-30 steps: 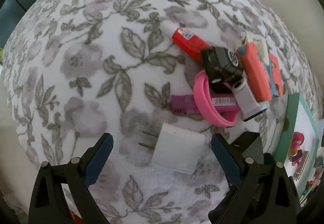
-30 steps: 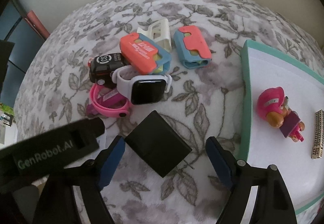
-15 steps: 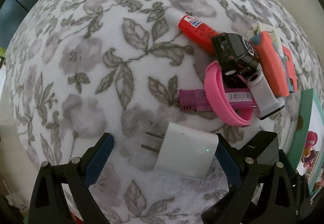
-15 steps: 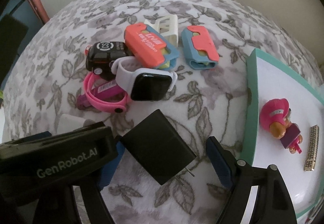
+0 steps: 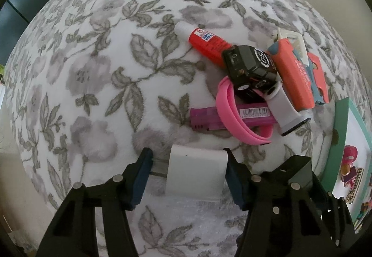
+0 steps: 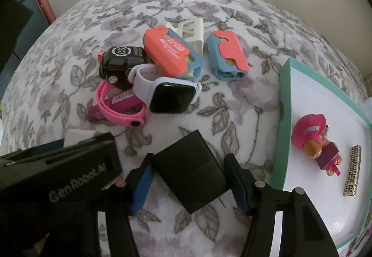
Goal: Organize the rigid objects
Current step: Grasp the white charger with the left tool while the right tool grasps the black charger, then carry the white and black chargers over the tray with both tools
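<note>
Closing in on both sides, after standing wide apart a second ago. Nearest in the left view, left tongs [image 5: 187, 159] closing round the white charger [image 5: 196, 173] on the blanket [image 5: 93, 75]: one pad hard against its flat side, the other seemingly at the prong tips, though too foreshortened to be sure. Same story on the right: right tongs [image 6: 188, 161] closing on the black charger [image 6: 190, 168], pads meeting its two sides, charger not yet off the blanket. Means two grasps forming at once, so probably a double lift next. Just right of the black charger, the tray [image 6: 284, 117] with a toy [image 6: 313, 138] in it, a likely drop spot. Farther back, untouched: watch [image 6: 171, 96], pink band [image 6: 116, 112], toy car [image 6: 123, 59], cases.
</note>
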The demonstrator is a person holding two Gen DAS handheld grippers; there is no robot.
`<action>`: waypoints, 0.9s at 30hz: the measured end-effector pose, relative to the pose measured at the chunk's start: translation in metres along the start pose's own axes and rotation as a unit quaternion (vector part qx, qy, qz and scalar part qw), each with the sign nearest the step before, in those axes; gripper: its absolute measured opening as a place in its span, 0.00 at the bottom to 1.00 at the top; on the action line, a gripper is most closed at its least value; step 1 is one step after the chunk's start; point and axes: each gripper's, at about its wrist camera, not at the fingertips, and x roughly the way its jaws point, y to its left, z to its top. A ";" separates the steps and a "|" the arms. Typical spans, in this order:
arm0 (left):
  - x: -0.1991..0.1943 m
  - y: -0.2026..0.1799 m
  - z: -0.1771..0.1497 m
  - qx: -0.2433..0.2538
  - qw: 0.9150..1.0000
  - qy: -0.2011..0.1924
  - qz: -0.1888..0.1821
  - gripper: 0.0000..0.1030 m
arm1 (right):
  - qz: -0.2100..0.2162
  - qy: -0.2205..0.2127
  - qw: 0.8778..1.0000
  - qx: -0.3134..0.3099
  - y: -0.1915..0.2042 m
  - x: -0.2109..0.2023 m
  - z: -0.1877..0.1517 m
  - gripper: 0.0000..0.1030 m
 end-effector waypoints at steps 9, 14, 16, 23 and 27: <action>-0.005 -0.001 -0.001 0.001 1.000 0.000 -0.014 0.60 | -0.001 0.006 1.000 0.006 -0.006 -0.002 -0.005 0.61; -0.011 0.000 -0.001 -0.002 0.999 -0.003 -0.039 0.59 | -0.002 0.004 1.000 0.015 -0.013 -0.008 -0.006 0.61; -0.013 -0.001 -0.001 -0.001 0.999 -0.005 -0.042 0.59 | 0.000 0.001 1.000 0.017 -0.016 -0.012 -0.004 0.61; -0.041 0.007 0.004 -0.010 0.998 -0.043 -0.044 0.59 | 0.011 -0.023 0.999 0.040 -0.030 -0.031 -0.002 0.61; -0.064 0.006 0.006 -0.008 0.996 -0.078 -0.051 0.59 | 0.017 -0.048 0.997 0.057 -0.034 -0.046 -0.001 0.61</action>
